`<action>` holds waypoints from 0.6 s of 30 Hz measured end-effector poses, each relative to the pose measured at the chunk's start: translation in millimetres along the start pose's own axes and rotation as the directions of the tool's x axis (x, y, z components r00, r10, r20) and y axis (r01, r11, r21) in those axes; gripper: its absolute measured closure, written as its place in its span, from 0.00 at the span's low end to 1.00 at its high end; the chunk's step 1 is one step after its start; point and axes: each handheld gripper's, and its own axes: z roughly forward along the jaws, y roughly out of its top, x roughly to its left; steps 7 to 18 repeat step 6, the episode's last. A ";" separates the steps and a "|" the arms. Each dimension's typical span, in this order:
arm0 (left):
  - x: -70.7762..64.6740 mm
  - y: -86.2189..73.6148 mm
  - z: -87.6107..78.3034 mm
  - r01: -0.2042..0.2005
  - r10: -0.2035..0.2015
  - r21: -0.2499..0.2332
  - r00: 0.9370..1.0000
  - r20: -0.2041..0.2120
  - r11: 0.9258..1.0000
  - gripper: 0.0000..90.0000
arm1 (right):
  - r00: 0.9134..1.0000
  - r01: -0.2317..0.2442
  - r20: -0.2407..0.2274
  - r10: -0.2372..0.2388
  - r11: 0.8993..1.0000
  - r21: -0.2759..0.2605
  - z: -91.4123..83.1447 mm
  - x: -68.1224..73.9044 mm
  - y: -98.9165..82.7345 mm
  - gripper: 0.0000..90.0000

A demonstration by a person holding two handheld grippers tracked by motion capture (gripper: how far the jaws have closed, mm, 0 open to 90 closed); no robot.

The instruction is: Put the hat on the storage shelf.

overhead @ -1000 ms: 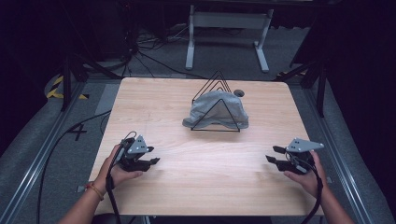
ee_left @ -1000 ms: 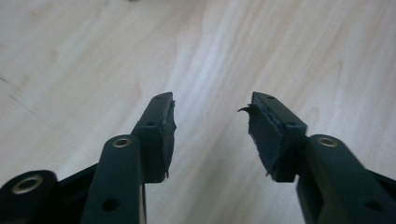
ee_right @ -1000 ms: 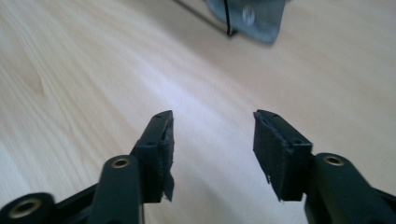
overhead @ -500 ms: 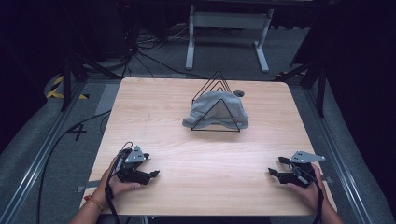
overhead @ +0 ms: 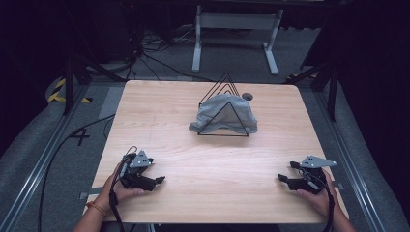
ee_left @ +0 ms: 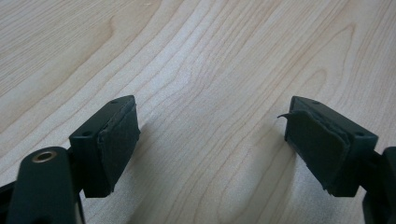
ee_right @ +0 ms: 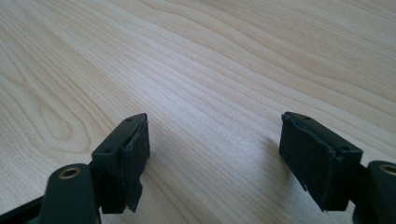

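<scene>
A grey cloth hat (overhead: 223, 112) lies draped on a black wire rack (overhead: 223, 101) at the far middle of the wooden table (overhead: 169, 121). My left gripper (overhead: 157, 181) rests low at the near left of the table, held in a hand, far from the hat. Its jaws stand open over bare wood, as the left gripper (ee_left: 212, 144) view shows. My right gripper (overhead: 283, 178) rests at the near right, also open, with nothing between the pads of the right gripper (ee_right: 215, 154).
A small dark round object (overhead: 247, 96) sits on the table just behind the rack. A white metal stand (overhead: 234, 24) and cables (overhead: 145, 53) are on the floor beyond the table. Metal rails (overhead: 34, 174) run along both sides.
Both hands have drawn the grippers back toward the near edge of the table and lowered them. The hat and rack have stayed still.
</scene>
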 end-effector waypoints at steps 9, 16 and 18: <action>0.2 -0.1 -0.1 0.004 -0.004 -0.001 1.000 0.002 1.000 0.19 | 1.000 0.000 0.003 0.000 1.000 0.001 0.0 0.1 0.0 0.27; 0.2 -0.1 -0.1 0.004 -0.004 -0.001 1.000 0.002 1.000 0.19 | 1.000 0.000 0.003 0.000 1.000 0.001 0.0 0.1 0.0 0.27; 0.2 -0.1 -0.1 0.004 -0.004 -0.001 1.000 0.002 1.000 0.19 | 1.000 0.000 0.003 0.000 1.000 0.001 0.0 0.1 0.0 0.27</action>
